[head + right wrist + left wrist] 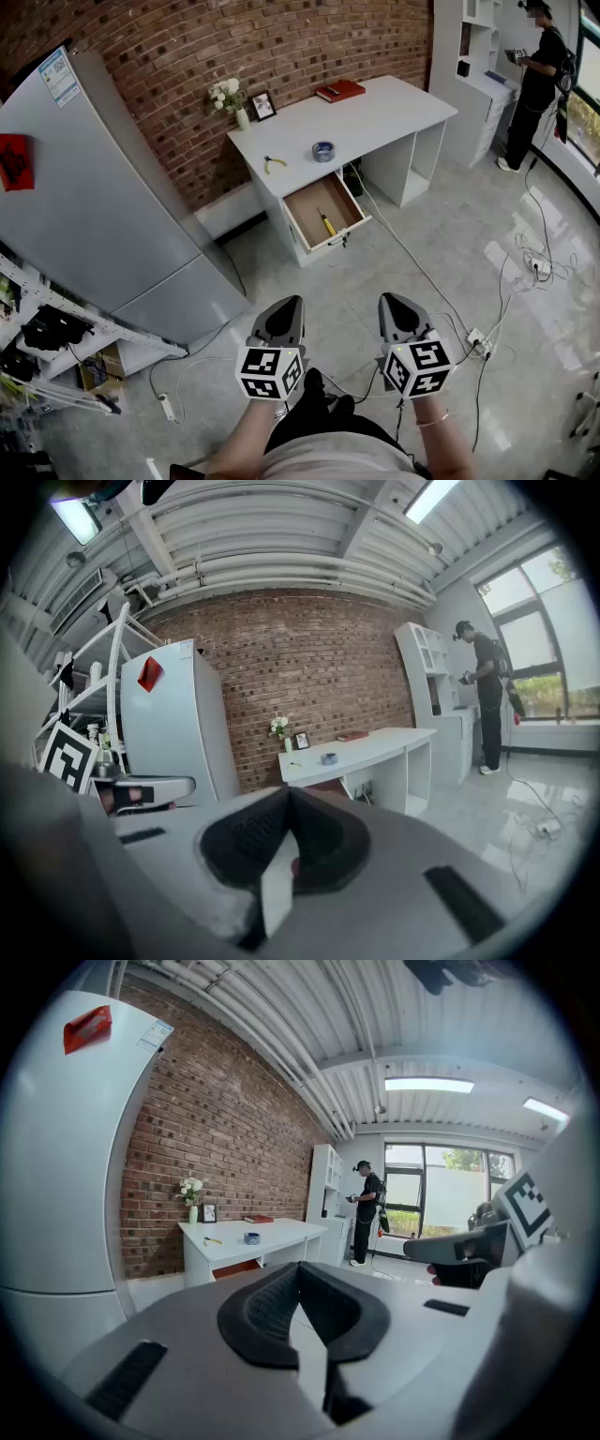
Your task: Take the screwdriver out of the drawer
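The yellow-handled screwdriver (328,224) lies in the open wooden drawer (349,232) under the left end of the white desk (375,117). Both grippers are held low near my body, well short of the desk. My left gripper (286,305) is shut with nothing in it, its jaws meeting at the tip (298,1267). The right gripper (392,302) is likewise shut and empty (286,791). From the left gripper view the desk (272,1233) stands far ahead with the drawer (234,1267) pulled out; the screwdriver is hidden there.
On the desk lie yellow pliers (274,163), a tape roll (322,151), a red book (340,91), a flower vase (228,98) and a picture frame (262,105). A grey fridge (103,197) stands left. Cables (487,337) trail over the floor. A person (536,84) stands far right.
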`<state>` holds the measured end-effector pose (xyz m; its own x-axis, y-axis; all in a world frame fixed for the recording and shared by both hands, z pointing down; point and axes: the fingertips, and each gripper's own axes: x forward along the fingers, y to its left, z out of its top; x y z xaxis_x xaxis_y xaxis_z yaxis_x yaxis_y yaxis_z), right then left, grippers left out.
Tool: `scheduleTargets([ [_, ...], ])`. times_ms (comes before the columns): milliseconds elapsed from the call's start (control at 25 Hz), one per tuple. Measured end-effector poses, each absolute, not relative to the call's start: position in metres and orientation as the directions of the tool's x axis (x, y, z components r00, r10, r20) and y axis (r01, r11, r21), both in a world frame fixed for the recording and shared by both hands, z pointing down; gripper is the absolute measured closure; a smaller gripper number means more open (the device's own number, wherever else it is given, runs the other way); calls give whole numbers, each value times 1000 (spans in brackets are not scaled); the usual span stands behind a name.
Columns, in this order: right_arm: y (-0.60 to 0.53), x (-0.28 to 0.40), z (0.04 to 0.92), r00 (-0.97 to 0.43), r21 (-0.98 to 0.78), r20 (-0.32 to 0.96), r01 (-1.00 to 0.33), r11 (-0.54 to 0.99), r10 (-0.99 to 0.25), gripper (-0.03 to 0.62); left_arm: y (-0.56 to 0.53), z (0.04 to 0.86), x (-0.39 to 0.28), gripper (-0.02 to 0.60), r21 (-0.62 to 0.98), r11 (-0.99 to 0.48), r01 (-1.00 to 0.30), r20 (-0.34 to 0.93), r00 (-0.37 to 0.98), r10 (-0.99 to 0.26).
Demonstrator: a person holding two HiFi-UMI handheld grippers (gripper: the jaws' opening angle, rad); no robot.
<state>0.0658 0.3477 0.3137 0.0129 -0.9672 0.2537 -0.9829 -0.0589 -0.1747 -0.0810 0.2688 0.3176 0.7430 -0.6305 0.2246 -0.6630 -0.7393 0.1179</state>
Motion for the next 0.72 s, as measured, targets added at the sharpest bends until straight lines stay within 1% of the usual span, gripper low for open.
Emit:
scheduleTargets([
  [440,360,65,314,2,-216,236,-975,-55,-972,592,284,313,-81,588,110,-733,-671,220,736,-641],
  [720,349,64,321,2,-207,266,-977,-59,-964,584,277,320,-82,589,102,-730,-676,247,728,-639],
])
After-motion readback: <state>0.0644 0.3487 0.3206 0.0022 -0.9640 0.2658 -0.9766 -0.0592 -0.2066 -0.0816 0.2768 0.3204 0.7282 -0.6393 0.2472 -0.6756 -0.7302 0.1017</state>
